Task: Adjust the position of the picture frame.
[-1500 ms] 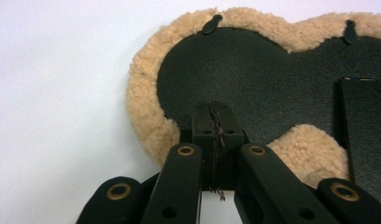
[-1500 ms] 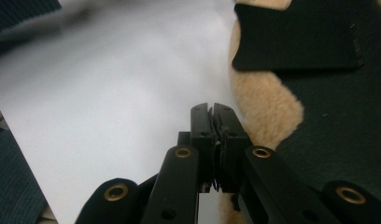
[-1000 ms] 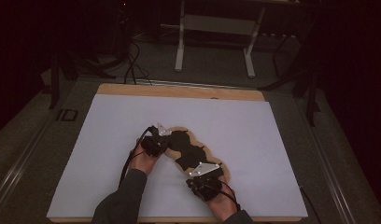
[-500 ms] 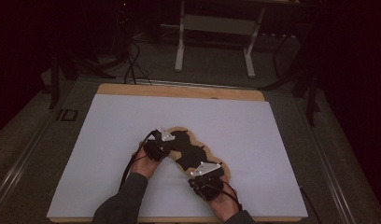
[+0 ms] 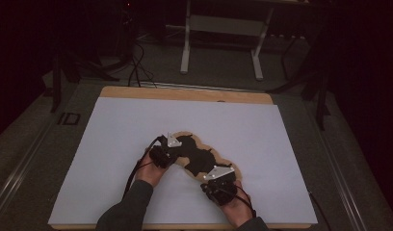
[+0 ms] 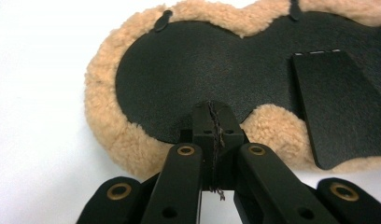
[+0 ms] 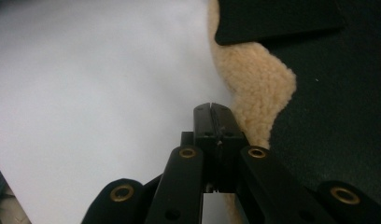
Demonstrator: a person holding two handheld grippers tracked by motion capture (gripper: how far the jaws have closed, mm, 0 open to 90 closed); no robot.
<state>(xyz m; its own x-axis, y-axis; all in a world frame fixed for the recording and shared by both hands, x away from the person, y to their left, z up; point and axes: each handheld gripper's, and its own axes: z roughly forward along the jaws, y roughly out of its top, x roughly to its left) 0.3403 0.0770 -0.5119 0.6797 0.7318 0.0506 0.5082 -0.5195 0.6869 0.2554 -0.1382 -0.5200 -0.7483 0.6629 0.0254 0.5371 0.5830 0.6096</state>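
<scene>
No readable text, label, brand, number or sign appears on anything in these views

Two grippers (image 5: pixel 171 153) (image 5: pixel 215 179), fleece-edged black pad (image 5: pixel 197 159), white sheet (image 5: pixel 137 125)

We see a white sheet (image 5: pixel 137 130) covering a wooden table (image 5: pixel 185 93), whose bare edge shows along the far side. Beyond it, on the dark floor, stand a white metal frame (image 5: pixel 221 24) and black cables (image 5: pixel 134 62) at far left.
</scene>
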